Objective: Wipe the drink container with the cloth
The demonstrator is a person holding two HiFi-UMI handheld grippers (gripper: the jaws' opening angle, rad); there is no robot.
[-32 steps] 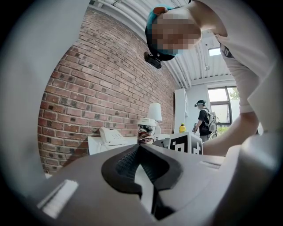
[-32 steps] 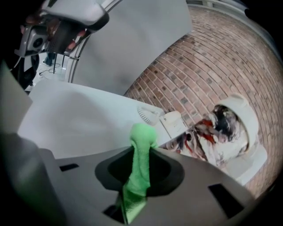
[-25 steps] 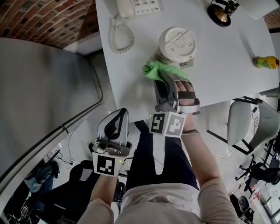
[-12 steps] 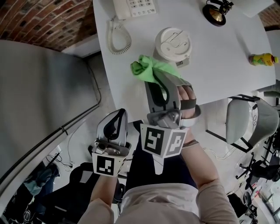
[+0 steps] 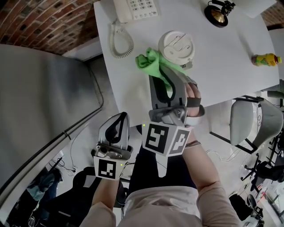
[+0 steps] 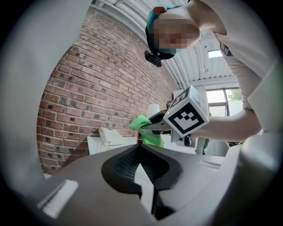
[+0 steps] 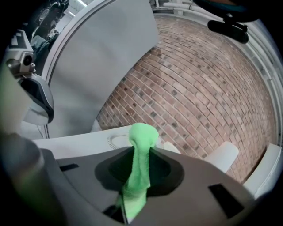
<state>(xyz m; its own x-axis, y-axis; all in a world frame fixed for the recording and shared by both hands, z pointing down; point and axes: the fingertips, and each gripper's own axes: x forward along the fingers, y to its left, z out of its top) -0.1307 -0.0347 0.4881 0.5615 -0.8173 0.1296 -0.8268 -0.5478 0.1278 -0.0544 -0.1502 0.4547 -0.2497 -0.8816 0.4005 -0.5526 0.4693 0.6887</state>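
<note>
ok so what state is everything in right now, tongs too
right tongs, shut on the cloth
left tongs, shut, empty
cup, upright, lid on
cloth, bunched, against the cup's side
handset, lying beside the phone
bottle, lying on its side

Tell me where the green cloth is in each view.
Head view: green cloth upper centre, at the right gripper tips, beside the cup.
Left gripper view: green cloth at centre, above the jaws.
Right gripper view: green cloth bottom centre, pinched between the jaws.
Shared landmark: the brick wall.
</note>
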